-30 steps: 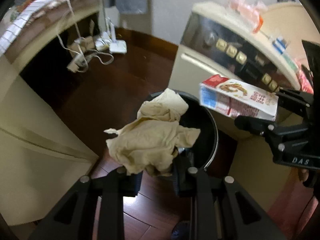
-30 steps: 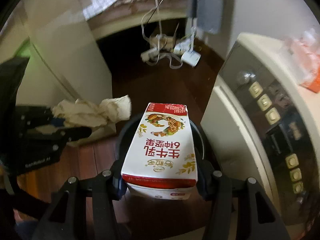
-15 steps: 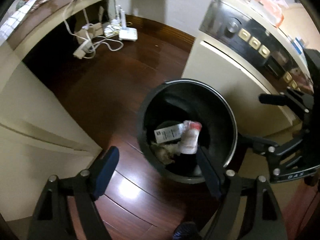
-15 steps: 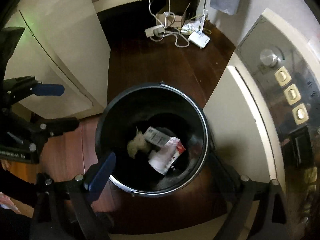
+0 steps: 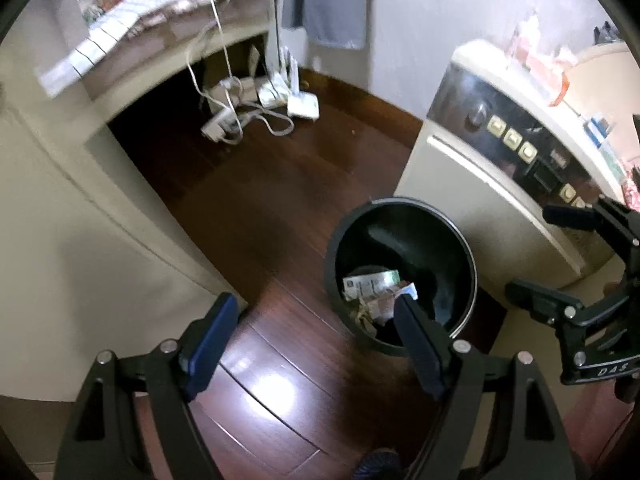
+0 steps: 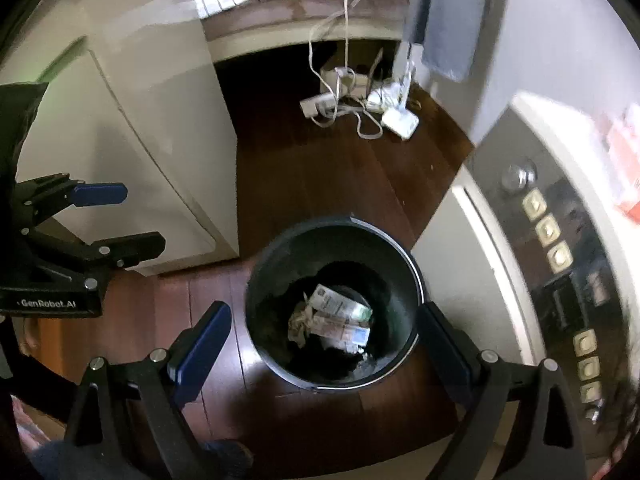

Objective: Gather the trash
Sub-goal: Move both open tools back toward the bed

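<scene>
A black round trash bin (image 5: 472, 264) stands on the dark wood floor. At its bottom lie a milk carton (image 5: 372, 284) and a crumpled beige tissue (image 5: 366, 314); the right wrist view looks straight down on the carton (image 6: 340, 316) and tissue (image 6: 300, 324) inside the bin (image 6: 332, 224). My left gripper (image 5: 314, 312) hangs open and empty above the bin's left side; it also shows as the left gripper (image 6: 136, 216) in the right wrist view. My right gripper (image 6: 324, 316) is open and empty over the bin, seen too as the right gripper (image 5: 540, 252).
A cream appliance with a row of buttons (image 5: 512, 140) stands close to the bin's right. A cream cabinet (image 5: 60, 240) is on the left. A power strip with cables (image 5: 240, 120) lies on the floor under a cloth-covered top. A foot (image 5: 376, 464) shows at the bottom edge.
A second ago my left gripper held the tissue and my right the milk carton above the bin. Both jaws opened, both things fell into the bin, and both grippers rose.
</scene>
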Tool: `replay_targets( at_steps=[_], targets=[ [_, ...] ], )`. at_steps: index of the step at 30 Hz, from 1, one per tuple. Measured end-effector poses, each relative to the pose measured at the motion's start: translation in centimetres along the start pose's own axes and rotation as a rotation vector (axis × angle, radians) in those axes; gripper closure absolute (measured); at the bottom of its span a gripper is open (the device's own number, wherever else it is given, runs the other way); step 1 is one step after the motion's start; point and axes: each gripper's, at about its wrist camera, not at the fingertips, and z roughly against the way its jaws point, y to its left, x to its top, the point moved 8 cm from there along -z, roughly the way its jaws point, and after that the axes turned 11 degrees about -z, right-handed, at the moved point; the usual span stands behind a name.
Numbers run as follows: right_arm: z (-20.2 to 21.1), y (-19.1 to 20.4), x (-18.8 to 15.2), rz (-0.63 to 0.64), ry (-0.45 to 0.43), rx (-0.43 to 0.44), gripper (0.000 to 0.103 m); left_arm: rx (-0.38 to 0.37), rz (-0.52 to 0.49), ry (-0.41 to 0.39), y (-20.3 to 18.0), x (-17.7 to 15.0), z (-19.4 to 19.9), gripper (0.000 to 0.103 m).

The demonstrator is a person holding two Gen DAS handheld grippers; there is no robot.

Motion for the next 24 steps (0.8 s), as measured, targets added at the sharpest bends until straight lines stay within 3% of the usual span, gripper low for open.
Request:
replay_targets(
  at_steps=[9, 15, 20, 24],
  targets=[
    [8.2, 4.6, 3.3, 0.045, -0.122, -0.002, 0.008, 0.08, 0.033, -0.105, 3.0, 0.0, 8.4, 0.021],
    [14.3, 9.9, 5.2, 0.123, -0.211, 0.011, 0.008, 0.133, 0.084, -0.182, 5.9, -0.8, 14.1, 0.021],
    [18.7, 14.9, 6.3, 0.168, -0.284, 0.041, 0.008, 0.234, 0.154, -0.248, 9.4, -2.8, 19.2, 0.007],
    [21.3, 19.1, 6.8, 0.207, -0.325, 0.061, 0.008, 0.274, 0.211, -0.291, 11.5, -4.3, 22.3, 0.007]
  ],
)
